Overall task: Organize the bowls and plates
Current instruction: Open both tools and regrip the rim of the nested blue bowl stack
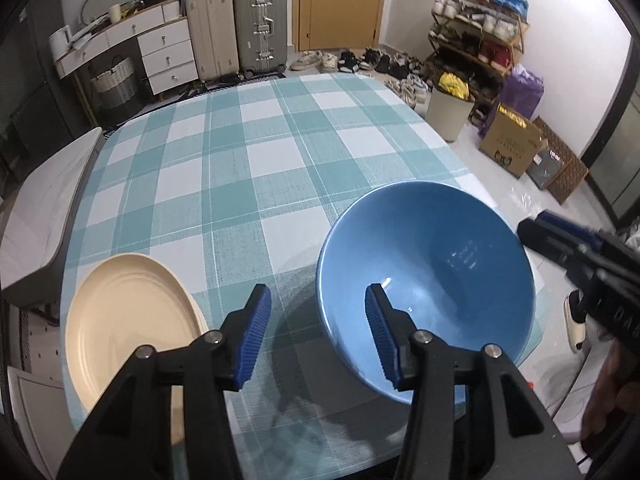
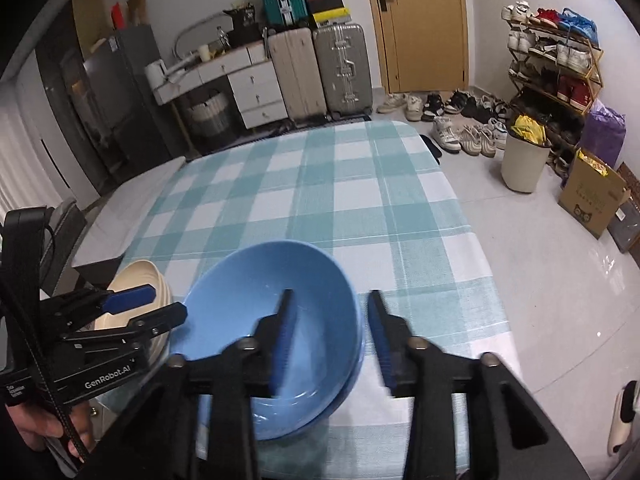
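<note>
A blue bowl (image 1: 432,264) sits near the table's front right, and a cream plate (image 1: 128,320) lies at the front left. My left gripper (image 1: 318,334) is open; its right finger is over the bowl's near rim, its left finger outside the bowl. In the right wrist view the blue bowl (image 2: 256,304) looks nested on another blue bowl. My right gripper (image 2: 330,340) is open and straddles the bowl's right rim, one finger inside, one outside. The cream plate (image 2: 140,276) shows behind the left gripper (image 2: 160,304).
The table carries a teal and white checked cloth (image 1: 256,160). A grey chair (image 1: 44,216) stands at its left edge. Suitcases (image 1: 240,28), a white drawer unit (image 1: 160,52), a bin (image 1: 446,112), a shoe rack (image 1: 476,28) and boxes stand on the floor beyond.
</note>
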The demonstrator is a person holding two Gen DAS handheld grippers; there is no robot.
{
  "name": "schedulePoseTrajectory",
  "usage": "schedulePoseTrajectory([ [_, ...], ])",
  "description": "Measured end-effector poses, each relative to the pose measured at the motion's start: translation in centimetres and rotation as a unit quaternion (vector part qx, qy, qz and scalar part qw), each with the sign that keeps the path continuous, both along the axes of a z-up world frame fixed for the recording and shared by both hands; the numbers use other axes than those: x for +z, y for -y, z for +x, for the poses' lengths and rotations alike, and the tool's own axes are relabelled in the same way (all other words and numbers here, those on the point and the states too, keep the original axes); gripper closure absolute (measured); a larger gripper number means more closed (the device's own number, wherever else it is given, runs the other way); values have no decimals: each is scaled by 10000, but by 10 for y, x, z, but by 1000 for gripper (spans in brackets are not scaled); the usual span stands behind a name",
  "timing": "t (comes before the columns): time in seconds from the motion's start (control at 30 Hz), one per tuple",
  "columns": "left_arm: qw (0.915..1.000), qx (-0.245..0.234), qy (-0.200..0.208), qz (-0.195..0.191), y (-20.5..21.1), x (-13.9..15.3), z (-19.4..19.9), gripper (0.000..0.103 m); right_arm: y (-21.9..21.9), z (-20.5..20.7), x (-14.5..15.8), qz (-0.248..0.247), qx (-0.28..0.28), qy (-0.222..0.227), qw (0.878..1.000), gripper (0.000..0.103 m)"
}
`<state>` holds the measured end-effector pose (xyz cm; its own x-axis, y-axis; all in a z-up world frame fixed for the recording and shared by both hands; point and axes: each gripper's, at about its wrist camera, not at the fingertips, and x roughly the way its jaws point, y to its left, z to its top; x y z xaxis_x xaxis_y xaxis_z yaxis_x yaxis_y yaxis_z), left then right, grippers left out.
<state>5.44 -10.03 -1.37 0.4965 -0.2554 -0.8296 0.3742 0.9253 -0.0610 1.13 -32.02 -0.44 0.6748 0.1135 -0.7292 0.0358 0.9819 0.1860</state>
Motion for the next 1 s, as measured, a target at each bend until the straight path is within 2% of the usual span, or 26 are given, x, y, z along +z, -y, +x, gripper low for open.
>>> schedulePoseTrajectory([
  [0.13, 9999, 33, 16, -96, -1, -3, -8, 54, 0, 4, -20, 54, 11, -190, 9998, 61],
  [0.33, 9999, 82, 46, -88, -2, -8, -10, 54, 17, 6, -35, 576, -203, -342, 9975, 61],
  [0.6, 9983, 391, 397, -177, -10, -3, -18, 53, 4, -17, -8, 386, -149, 294, 9987, 61],
  [0.7, 9975, 420, 543, -186, -10, 0, -27, 50, -6, -33, 4, 266, -151, 706, 9970, 48],
  [0.8, 9962, 437, 738, -119, -12, 6, -37, 36, -16, -49, 14, 141, -114, 1168, 9930, 27],
  [0.83, 9949, 465, 894, -39, -13, 10, -41, 22, -20, -56, 17, 113, -53, 1332, 9910, 18],
  [0.87, 9935, 511, 1014, -19, -16, 14, -44, 9, -23, -61, 18, 87, 8, 1456, 9893, 14],
  [0.9, 9906, 615, 1219, -24, -21, 20, -49, 5, -29, -66, 20, 37, 91, 1593, 9872, 14],
  [1.0, 9807, 935, 1704, -228, -37, 37, -60, 4, -41, -80, 22, -104, 195, 1880, 9819, 9],
])
